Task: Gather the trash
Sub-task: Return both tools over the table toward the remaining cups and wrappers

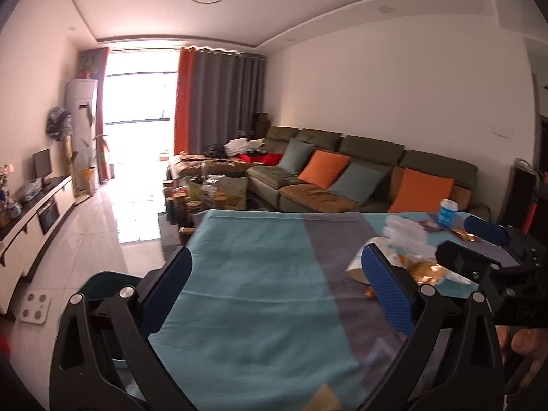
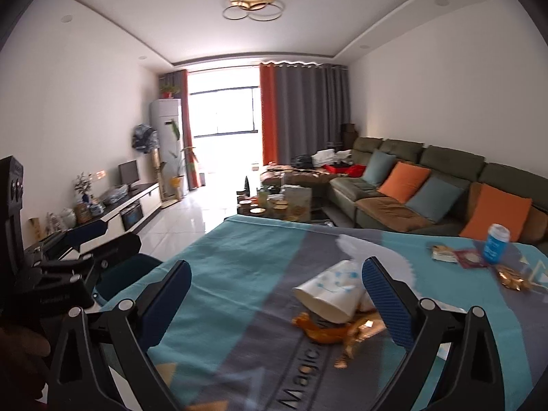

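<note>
Nearby, tipped paper cup (image 2: pixel 327 291), gold wrappers (image 2: pixel 328 334), blue can (image 2: pixel 495 243)

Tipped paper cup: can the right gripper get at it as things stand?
Probably yes. The right gripper is open, and the paper cup lies on its side on the tablecloth just ahead, near the right finger. Only gold wrappers lie beside it.
</note>
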Demonstrator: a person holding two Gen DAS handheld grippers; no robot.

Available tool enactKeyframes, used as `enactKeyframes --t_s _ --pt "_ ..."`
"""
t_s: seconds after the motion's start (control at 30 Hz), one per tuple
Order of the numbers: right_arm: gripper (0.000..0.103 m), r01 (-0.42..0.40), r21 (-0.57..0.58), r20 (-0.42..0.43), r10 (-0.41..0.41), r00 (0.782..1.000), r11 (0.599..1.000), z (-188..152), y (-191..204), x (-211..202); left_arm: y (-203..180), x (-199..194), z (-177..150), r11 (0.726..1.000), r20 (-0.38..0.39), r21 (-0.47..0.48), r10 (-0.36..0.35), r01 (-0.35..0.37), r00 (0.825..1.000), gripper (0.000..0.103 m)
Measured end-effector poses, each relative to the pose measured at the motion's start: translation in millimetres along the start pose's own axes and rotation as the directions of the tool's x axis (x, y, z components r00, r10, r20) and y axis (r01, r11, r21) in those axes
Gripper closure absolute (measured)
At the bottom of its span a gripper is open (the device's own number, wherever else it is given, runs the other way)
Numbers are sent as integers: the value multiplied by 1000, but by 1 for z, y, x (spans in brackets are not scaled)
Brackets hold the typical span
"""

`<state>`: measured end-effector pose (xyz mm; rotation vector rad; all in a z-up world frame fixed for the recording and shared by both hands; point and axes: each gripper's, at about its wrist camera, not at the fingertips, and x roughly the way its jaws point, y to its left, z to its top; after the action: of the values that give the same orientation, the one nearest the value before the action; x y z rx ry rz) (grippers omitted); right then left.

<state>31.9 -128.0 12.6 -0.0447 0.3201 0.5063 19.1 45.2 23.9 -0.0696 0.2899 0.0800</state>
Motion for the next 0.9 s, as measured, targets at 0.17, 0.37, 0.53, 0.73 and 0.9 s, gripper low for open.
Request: enactKeyframes --t_s 0.17,0.37,0.53,0.73,0.9 --pt "7 71 12 13 -72 997 997 -5 -15 -15 -33 7 -6 996 -5 47 -77 78 997 5" --pt "7 142 38 13 -142 990 989 -11 -33 -28 -61 12 -13 986 -6 73 -147 147 989 5" --pt "7 199 56 16 -200 980 978 -16 -44 -41 -68 13 -13 986 13 89 -140 139 990 5" --pt "7 252 74 -6 -253 968 965 -22 -60 -51 -68 18 -13 987 9 69 -146 145 989 5" --pt "7 275 68 -23 -274 961 959 -22 -64 -53 -66 17 -12 985 0 68 -156 156 988 5"
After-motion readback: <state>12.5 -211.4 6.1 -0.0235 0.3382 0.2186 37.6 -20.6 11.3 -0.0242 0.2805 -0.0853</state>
